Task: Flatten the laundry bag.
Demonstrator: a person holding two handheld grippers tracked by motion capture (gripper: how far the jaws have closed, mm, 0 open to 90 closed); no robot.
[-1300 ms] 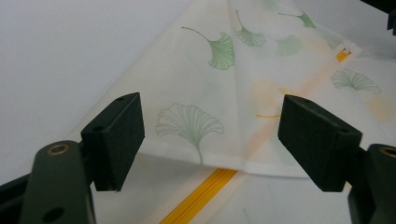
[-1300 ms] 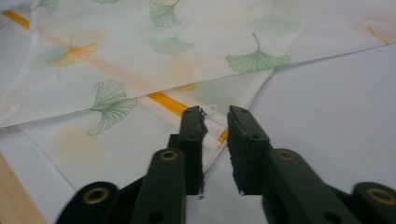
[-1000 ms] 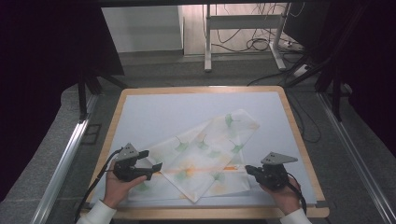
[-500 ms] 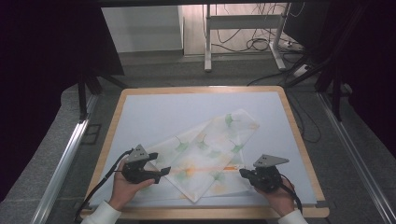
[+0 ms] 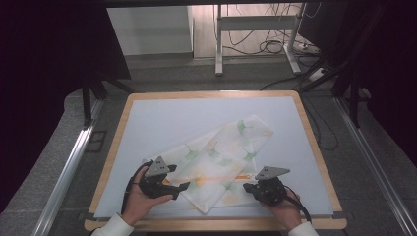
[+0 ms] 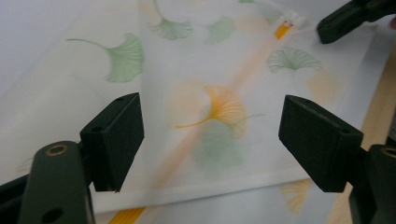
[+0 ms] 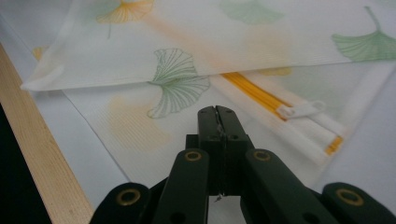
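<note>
**Grippers closing in on folded ginkgo-print cloth at the table's near edge**

A wood-rimmed table (image 5: 314, 147) is carrying a pale blue mat, and across it a folded white cloth (image 5: 221, 157), printed with green and orange ginkgo leaves, is lying on a slant from the near edge toward the far right corner. Its lower layers are fanning out near the front rim, where a yellow-striped hem and a small white loop tag (image 7: 303, 109) are showing beneath the top fold.

The left gripper (image 5: 183, 187) is hovering at the cloth's near left edge with its jaws standing wide apart and nothing between them but the printed fabric below. The right gripper (image 5: 246, 187) is sitting at the cloth's near right edge; in its own view the jaws are pressed together, apparently on nothing, with the tips just above the lower layer.

By the look of it, the work in hand is a fold or a smoothing pass, and both tools are lining up for a hold. The next move is likely calling for the right jaws to part and for each gripper to pinch one edge cleanly, catching a single layer.
</note>
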